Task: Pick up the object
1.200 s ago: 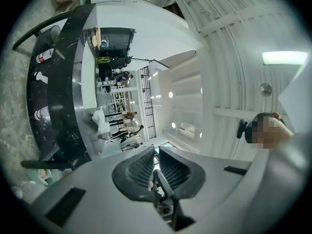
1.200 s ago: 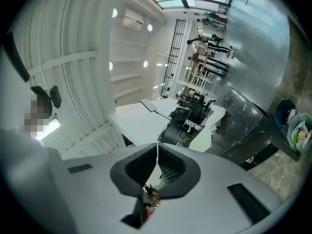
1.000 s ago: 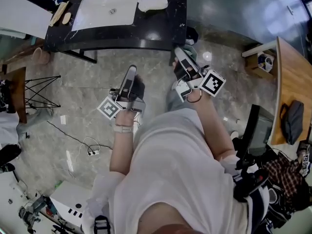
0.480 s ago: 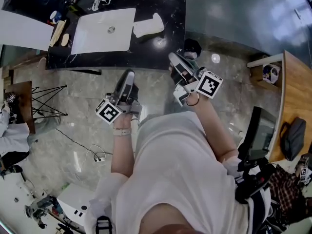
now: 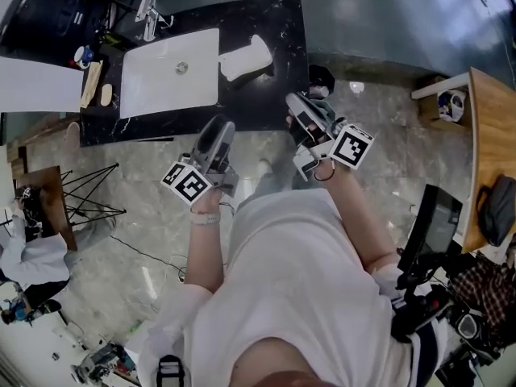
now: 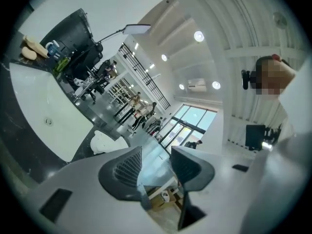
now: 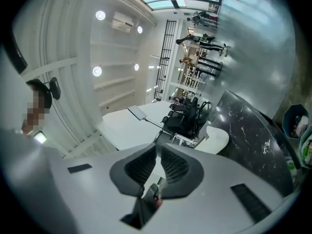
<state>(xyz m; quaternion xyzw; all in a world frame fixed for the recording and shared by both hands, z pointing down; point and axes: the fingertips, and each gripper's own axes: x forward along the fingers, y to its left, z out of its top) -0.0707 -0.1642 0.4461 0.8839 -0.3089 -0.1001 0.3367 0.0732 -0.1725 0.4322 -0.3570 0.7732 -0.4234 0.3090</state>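
A white lumpy object lies on the black marble counter, just right of the white sink basin. My left gripper hangs over the floor at the counter's front edge. Its jaws are opening, with nothing between them, as the left gripper view shows. The white object appears past its left finger. My right gripper is held near the counter's right front corner, shut and empty. The white object sits beyond it, to the right.
A faucet stands behind the basin, with a blue cup and wooden pieces at the counter's left end. A black wire stand is on the floor at left. A wooden desk and a monitor stand at right.
The person has stepped towards the counter, so both grippers now sit closer to its front edge. The counter and sink have shifted in the head view.
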